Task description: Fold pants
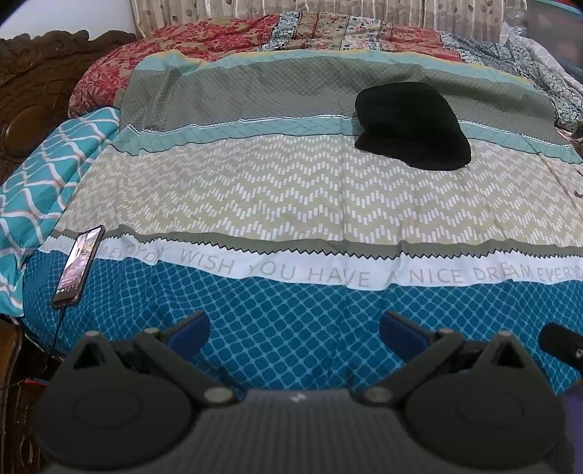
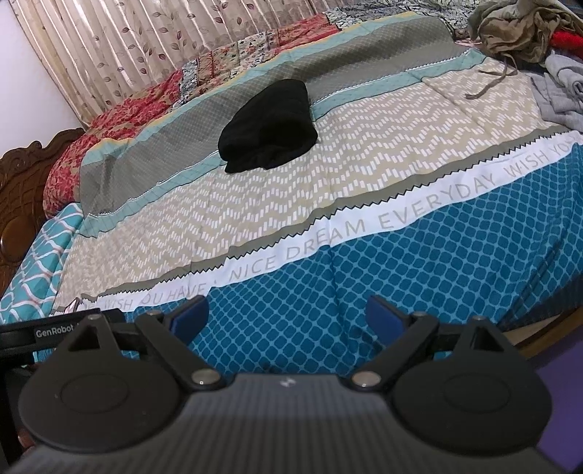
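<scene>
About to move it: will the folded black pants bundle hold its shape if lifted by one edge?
Probably not: the folded black pants bundle looks soft and rounded, so its layers would likely sag and unfold. Likely light. On the quilted patterned bedspread it should drag, not slide.

Bedroom clutter around the bedspread

A phone [image 1: 78, 266] lay at lower left, curtains [image 2: 145, 47] hung along the top, and loose clothes [image 2: 524, 32] were heaped upper right.

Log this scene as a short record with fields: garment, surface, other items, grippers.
garment: folded black fabric pants, compact bundle, lying apart from both grippers
surface: striped patterned quilted bedspread
other items: dark smartphone at bed edge; heap of khaki and grey clothes
left gripper: open, empty, over blue band
right gripper: open, empty
</scene>
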`<state>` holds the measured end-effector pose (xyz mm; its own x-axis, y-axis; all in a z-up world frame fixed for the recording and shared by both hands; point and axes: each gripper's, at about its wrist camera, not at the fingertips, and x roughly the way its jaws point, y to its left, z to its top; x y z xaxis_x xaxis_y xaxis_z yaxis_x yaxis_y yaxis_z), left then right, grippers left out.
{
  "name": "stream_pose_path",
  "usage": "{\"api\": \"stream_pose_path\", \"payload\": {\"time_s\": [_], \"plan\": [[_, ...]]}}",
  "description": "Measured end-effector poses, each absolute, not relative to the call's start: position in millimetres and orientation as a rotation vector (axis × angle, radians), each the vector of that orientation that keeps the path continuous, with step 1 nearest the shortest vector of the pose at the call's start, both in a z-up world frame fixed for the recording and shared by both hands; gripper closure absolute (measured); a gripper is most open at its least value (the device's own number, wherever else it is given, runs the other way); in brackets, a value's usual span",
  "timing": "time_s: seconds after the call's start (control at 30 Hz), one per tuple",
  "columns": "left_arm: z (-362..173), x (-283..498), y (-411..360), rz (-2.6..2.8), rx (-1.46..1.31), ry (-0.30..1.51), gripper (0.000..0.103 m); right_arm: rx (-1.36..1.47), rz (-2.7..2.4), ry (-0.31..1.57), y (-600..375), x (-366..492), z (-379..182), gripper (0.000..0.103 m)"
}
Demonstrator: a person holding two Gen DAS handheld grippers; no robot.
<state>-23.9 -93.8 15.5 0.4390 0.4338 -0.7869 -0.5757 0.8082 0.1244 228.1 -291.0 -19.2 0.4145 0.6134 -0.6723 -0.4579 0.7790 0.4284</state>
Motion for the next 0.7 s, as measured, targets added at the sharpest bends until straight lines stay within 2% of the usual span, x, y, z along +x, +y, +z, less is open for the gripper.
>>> {"api": "stream_pose_path", "payload": {"time_s": [0.7], "plan": [[13.2, -25.0, -93.5, 0.626, -0.159, 0.937, 0.000, 0.197, 0.671, 0.931, -287.5, 224.1, -20.3, 0.008]]}}
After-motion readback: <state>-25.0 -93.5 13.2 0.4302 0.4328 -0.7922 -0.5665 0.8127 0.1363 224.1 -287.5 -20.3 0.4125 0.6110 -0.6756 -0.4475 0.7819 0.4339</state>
